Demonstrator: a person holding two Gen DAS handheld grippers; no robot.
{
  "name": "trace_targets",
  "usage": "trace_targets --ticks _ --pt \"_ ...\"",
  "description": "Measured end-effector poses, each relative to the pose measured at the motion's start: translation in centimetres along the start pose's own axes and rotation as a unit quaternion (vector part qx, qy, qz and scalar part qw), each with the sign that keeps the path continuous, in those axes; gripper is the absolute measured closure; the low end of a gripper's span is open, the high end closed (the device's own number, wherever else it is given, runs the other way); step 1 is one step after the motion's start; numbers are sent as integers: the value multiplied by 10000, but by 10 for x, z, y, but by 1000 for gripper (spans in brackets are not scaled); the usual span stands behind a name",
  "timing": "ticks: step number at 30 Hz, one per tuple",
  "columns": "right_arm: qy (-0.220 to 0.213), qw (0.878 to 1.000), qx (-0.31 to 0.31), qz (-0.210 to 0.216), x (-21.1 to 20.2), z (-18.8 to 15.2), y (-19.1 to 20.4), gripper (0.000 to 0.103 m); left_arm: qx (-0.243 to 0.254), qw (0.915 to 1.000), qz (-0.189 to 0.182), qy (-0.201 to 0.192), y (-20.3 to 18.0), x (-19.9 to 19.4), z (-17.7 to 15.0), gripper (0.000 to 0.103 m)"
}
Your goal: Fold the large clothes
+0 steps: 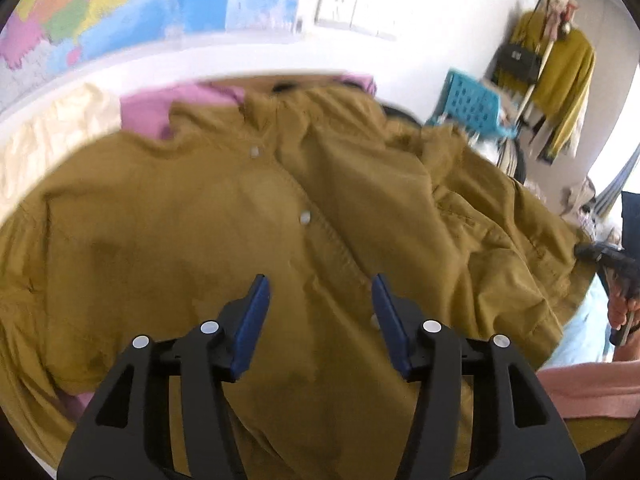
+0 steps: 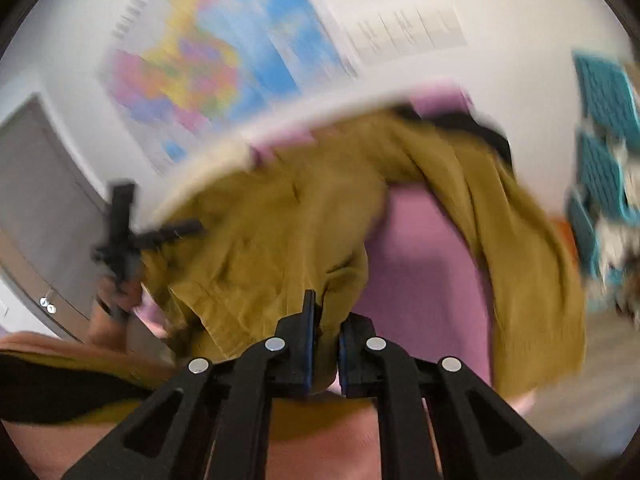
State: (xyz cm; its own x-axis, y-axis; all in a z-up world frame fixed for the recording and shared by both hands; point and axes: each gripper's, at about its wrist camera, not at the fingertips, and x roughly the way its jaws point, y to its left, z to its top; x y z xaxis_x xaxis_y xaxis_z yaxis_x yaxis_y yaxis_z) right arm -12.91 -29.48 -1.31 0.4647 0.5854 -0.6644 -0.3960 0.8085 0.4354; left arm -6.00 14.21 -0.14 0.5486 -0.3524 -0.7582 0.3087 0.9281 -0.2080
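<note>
My left gripper is partly open, blue pads apart, nothing between them; it hangs over the front of the mustard jacket, near the button placket. My right gripper is nearly closed, pinching a fold of the same jacket between its pads. The right wrist view is heavily motion-blurred, so I can't tell which part of the jacket I've got.

In the left wrist view the jacket lies spread front-up, wrinkled, white snaps visible down the placket, collar at the far end. Under it is a pink cloth, showing at the far edge and at the near left. In the right wrist view, one side of the jacket is lifted and draped in a band over the pink cloth; a wide bare patch of pink shows between the band and the main body.

A pink sleeve is at the right edge of the left wrist view, with my right hand above it.

Further out: a white table edge, then the wall with a coloured map. To the right are a blue perforated basket and a rack with a mustard garment and a black bag hanging on it.
</note>
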Motion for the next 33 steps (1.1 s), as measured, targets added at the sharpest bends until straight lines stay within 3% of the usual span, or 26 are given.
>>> trace_targets --ticks 3,4,5,6,9,10,12,17,18,19,20,22,24,26,27,28,29,30,31,33 --pt "966 9890 114 -1116 41 -24 -26 89 112 9989 340 313 3 18 -15 38" --pt "1138 9842 166 -1343 47 -28 -35 77 117 9979 477 422 9 21 -23 38" --pt "1106 9836 277 -1399 45 -29 -42 72 97 9972 564 474 14 22 -28 38" --pt "850 9878 315 -1266 37 -25 -43 69 63 9968 636 478 21 19 -36 37" --pt "-222 9972 -80 -708 7 0 -24 28 -169 9958 822 367 44 3 -53 24" --pt "-433 9965 -311 -648 8 10 -14 27 -270 9947 945 298 53 -4 -56 23" --pt "-500 9959 -535 -531 30 31 1 27 -462 9921 1147 192 67 -15 -57 21" --pt "-72 9949 -748 -676 120 72 11 30 -693 9877 1404 -8 83 -27 -52 20" --pt "78 9954 -701 -651 137 78 7 48 -708 9872 1430 -13 84 -28 -52 20" --pt "294 9948 -707 -677 150 81 1 86 -719 9869 1447 -10 86 -27 -50 20" --pt "329 9948 -623 -736 152 83 -6 98 -715 9865 1471 -16 87 -27 -49 19" --pt "138 9985 -2 -536 138 88 -35 98 -699 9858 1529 -27 89 -26 -47 18" --pt "-81 9969 334 -702 113 85 -61 98 -645 9845 1629 -12 90 -24 -44 18" --pt "17 9953 663 -701 102 76 -82 98 -520 9835 1733 -9 94 -21 -35 18" --pt "186 9949 648 -749 109 76 -84 94 -445 9828 1790 -6 97 -20 -29 16" --pt "483 9936 580 -838 116 74 -84 82 -324 9800 1963 -25 100 -17 -17 16" --pt "781 9911 468 -975 119 75 -81 77 -260 9782 2061 -45 101 -15 -8 15" --pt "741 9912 333 -1047 115 81 -72 75 -185 9762 2161 -72 103 -13 3 15" --pt "583 9932 197 -990 107 89 -64 62 -77 9740 2258 -138 106 -12 18 15" --pt "-58 9967 -172 -786 78 121 -41 56 125 9713 2359 -268 108 -8 46 14"
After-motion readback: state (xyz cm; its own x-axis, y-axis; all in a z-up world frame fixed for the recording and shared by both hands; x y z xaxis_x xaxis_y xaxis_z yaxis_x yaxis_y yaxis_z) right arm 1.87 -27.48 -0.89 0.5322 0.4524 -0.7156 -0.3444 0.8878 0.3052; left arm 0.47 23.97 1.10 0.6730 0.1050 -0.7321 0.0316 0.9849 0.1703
